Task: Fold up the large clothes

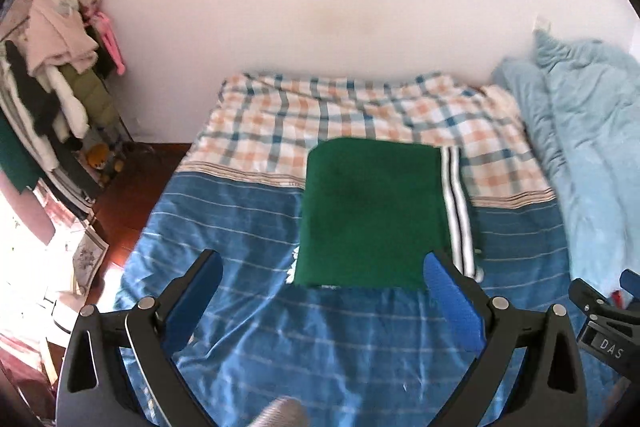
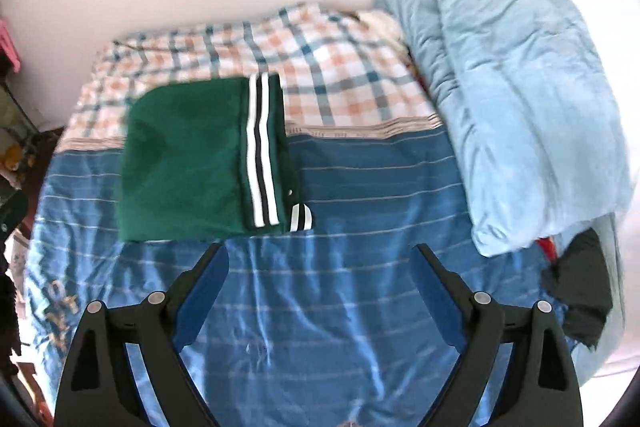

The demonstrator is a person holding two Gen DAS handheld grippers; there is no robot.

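Bare blue bedspread before both claws, folded green garment ahead, quilt blocking right

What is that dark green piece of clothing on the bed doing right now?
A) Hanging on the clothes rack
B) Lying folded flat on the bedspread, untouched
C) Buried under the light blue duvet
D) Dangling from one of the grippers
B: the dark green garment with white-and-black striped trim lies folded flat on the blue striped bedspread, with the left gripper and right gripper both open and empty short of it.

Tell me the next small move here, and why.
Probably pull both grippers back and leave it. The green garment already lies as a flat rectangle on the bed, its striped band along one edge. The left gripper and right gripper are open and empty.
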